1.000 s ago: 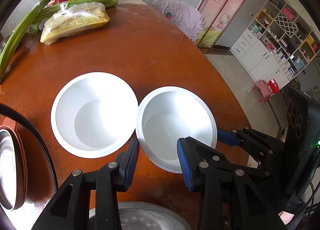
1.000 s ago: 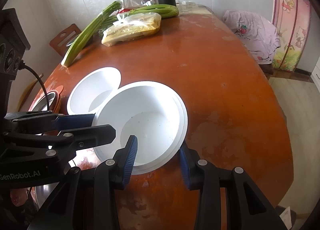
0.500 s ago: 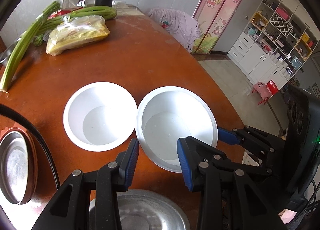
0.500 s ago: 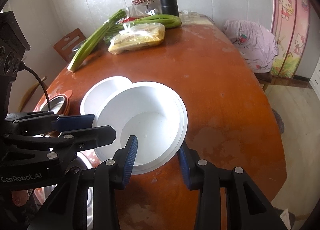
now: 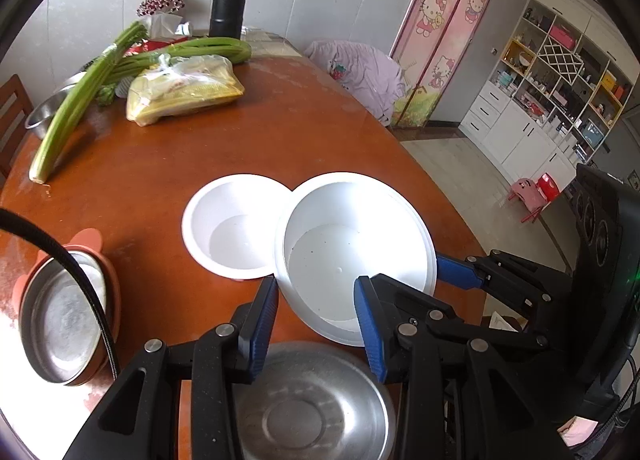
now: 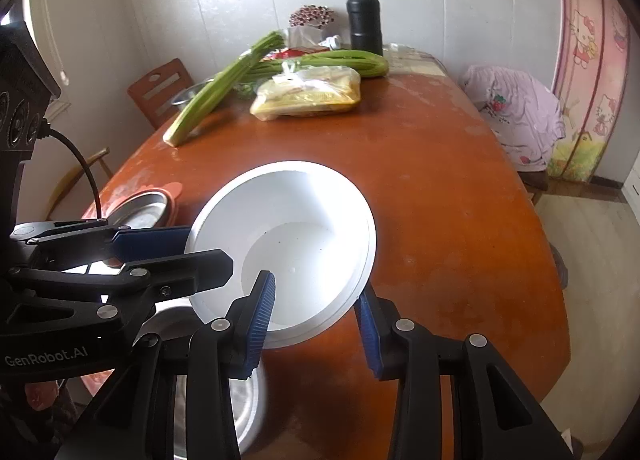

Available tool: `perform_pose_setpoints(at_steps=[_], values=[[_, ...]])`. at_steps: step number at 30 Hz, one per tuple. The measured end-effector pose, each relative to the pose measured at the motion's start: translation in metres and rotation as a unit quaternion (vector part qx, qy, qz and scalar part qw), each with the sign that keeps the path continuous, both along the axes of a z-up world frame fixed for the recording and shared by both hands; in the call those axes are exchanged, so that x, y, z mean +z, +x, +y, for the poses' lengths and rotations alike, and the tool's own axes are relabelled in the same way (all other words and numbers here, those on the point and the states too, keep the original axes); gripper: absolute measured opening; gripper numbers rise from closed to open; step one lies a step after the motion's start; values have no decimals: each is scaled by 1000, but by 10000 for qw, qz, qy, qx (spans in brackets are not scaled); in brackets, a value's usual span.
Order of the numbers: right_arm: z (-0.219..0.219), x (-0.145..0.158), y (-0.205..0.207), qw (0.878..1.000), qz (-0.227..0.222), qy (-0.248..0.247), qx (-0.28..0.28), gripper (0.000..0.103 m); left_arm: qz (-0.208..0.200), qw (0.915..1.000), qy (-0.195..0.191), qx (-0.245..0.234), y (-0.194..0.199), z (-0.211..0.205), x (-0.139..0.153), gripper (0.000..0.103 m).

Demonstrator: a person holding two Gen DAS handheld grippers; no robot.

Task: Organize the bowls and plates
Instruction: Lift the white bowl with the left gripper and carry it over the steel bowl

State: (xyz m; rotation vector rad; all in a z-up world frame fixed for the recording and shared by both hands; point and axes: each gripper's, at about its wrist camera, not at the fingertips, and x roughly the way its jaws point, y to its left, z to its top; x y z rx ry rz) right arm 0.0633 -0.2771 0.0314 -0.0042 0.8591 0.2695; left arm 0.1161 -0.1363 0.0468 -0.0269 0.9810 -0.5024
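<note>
A large white bowl [image 5: 352, 244] [image 6: 296, 236] hangs above the brown table [image 5: 168, 164], carried by both grippers. My left gripper [image 5: 316, 288] is shut on its near wall, one blue pad outside and one inside. My right gripper [image 6: 316, 288] is shut on the bowl's opposite side in the same way; its fingers [image 5: 460, 272] show at the bowl's right rim in the left wrist view. A smaller white bowl [image 5: 236, 228] rests on the table to the left, partly overlapped by the held one. A steel bowl [image 5: 316, 412] [image 6: 240, 400] lies under the grippers.
A steel dish in a salmon holder [image 5: 60, 320] [image 6: 144, 208] sits at the table's left edge. At the far end lie celery stalks [image 5: 80, 100], a yellow food bag [image 5: 184, 92] and a black flask [image 5: 228, 4]. The table's edge [image 6: 560, 300] curves close on the right.
Both grippers have risen and drawn back with the large white bowl. The table and the smaller bowl now look farther off, and the steel bowl has come into view underneath.
</note>
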Motion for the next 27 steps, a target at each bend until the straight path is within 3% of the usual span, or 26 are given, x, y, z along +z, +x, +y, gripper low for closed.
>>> perform_pose_setpoints(at_steps=[13, 27], values=[[33, 7, -32, 9997, -136, 0, 198, 41, -225, 9997, -37, 116, -38, 36, 8, 40], [54, -12, -65, 9995, 3, -85, 309, 41, -146, 9999, -17, 82, -73, 56, -14, 40]])
